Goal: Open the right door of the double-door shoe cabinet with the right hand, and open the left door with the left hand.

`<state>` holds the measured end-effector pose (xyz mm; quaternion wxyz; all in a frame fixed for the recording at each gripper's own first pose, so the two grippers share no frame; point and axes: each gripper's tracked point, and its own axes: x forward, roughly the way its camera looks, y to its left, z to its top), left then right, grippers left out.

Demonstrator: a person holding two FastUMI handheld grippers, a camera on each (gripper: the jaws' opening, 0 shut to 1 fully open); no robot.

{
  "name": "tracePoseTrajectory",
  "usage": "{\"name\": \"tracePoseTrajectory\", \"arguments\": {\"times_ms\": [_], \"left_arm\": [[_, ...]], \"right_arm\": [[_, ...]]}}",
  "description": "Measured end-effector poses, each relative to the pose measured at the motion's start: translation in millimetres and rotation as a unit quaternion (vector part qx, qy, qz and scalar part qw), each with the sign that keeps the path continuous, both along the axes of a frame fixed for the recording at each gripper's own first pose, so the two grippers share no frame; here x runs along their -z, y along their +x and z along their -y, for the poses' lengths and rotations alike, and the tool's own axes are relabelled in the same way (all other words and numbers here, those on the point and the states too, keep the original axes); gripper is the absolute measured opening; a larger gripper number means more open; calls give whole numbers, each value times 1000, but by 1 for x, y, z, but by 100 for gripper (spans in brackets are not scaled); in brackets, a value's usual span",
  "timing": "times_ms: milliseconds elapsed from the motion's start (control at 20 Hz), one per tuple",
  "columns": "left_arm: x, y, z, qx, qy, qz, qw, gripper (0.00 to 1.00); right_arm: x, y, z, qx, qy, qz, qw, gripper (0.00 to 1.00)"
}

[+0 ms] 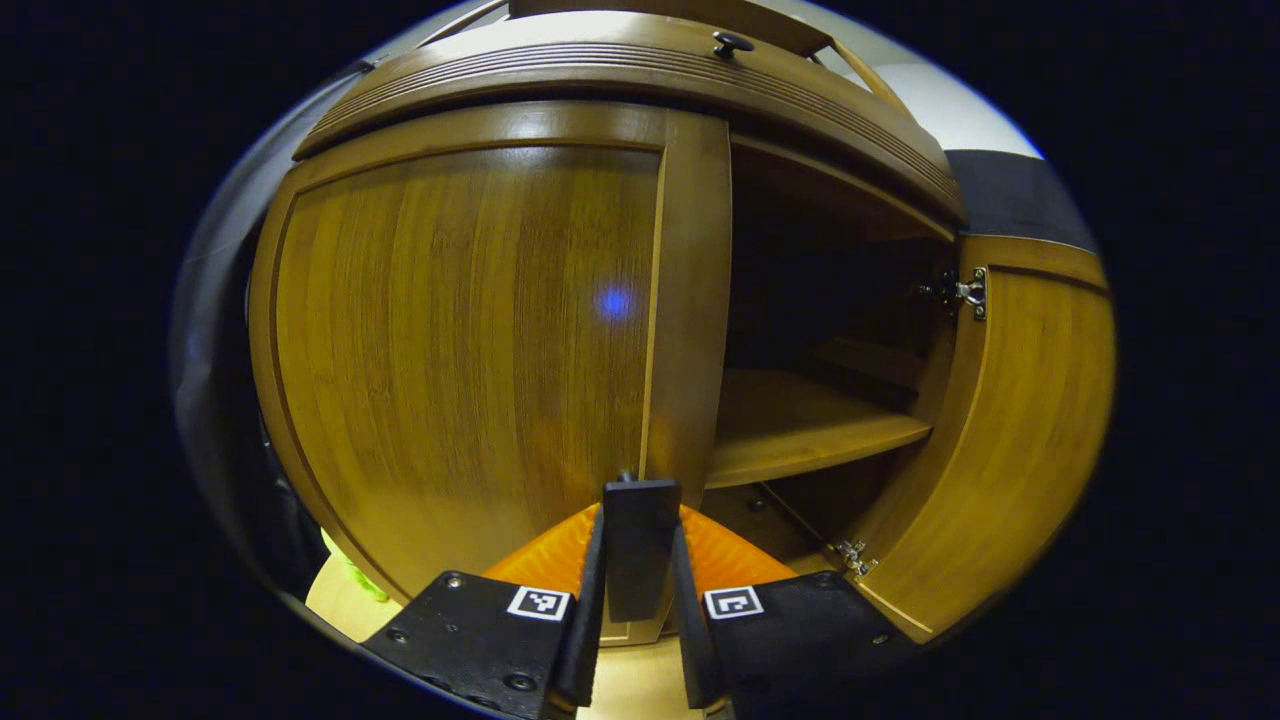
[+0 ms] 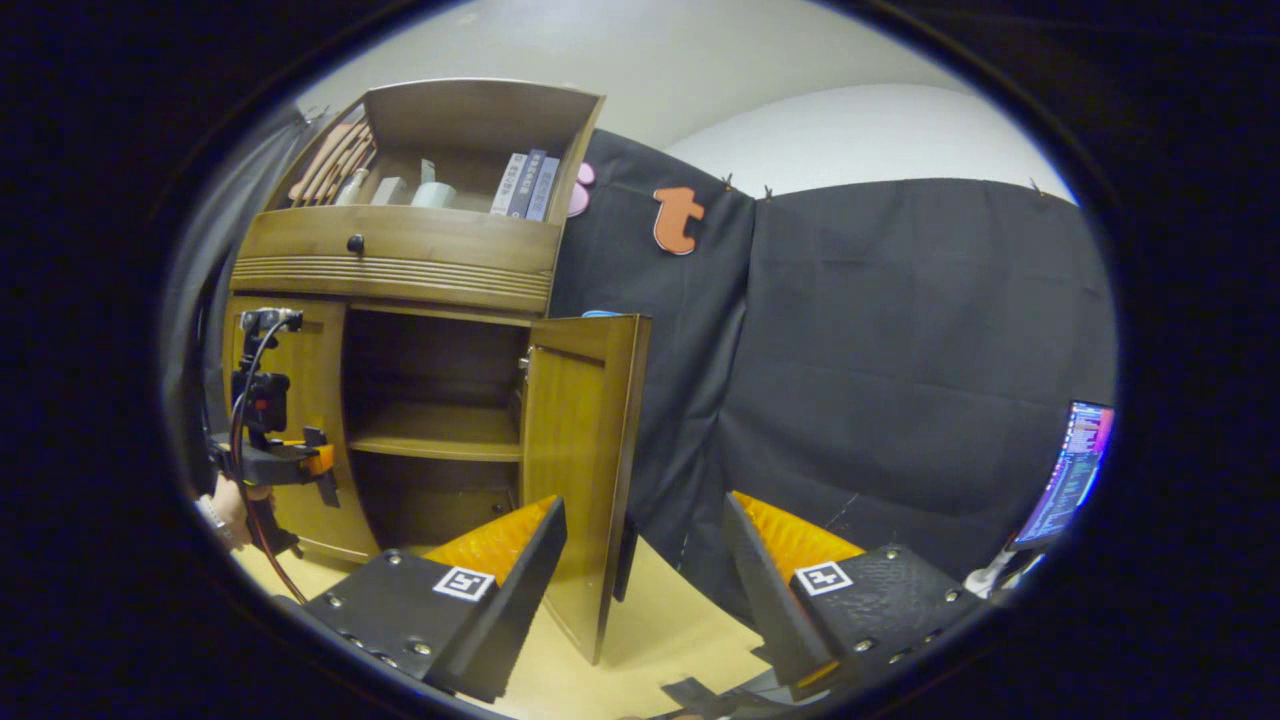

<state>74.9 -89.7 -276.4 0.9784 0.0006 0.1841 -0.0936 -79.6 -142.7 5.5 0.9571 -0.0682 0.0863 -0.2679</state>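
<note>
Right door (image 2: pixel 580 470) already swung wide, right gripper (image 2: pixel 645 590) released and holding nothing. My left gripper (image 1: pixel 640 560) is clenched on the left door's (image 1: pixel 460 350) dark handle (image 1: pixel 640 540), dead ahead at 12 o'clock on the door's free edge. Hinge lies at 9, so I'd pull straight back.

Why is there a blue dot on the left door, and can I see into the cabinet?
Left gripper view: the blue spot on the left door looks like a light reflection or lens flare; fisheye bows the panel. The cabinet interior is deep in shadow. Right gripper view: the shelf is dim but readable.
</note>
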Motion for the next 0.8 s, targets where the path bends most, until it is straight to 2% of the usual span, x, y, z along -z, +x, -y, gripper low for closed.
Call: {"name": "tracePoseTrajectory", "arguments": {"times_ms": [50, 150, 250, 400, 450, 800], "left_arm": [[-2, -1, 1, -1, -4, 2, 1000, 32], [-4, -12, -3, -2, -13, 1, 1000, 34], [-6, -25, -5, -6, -20, -4, 1000, 36], [-11, -48, -11, -12, -29, -7, 999, 34], [-13, -55, -14, -14, -30, -7, 999, 34], [-23, -101, -35, -35, -44, -16, 998, 33]], "right_arm": [[0, -1, 0, -5, 1, 1, 1000, 94], [0, 2, -2, -17, 4, 4, 1000, 91], [0, 7, -4, -34, 8, 5, 999, 96], [2, 32, -15, -64, 13, 2, 998, 91], [3, 40, -21, -75, 16, 1, 997, 94], [15, 67, -62, -158, 48, -5, 986, 92]]}}
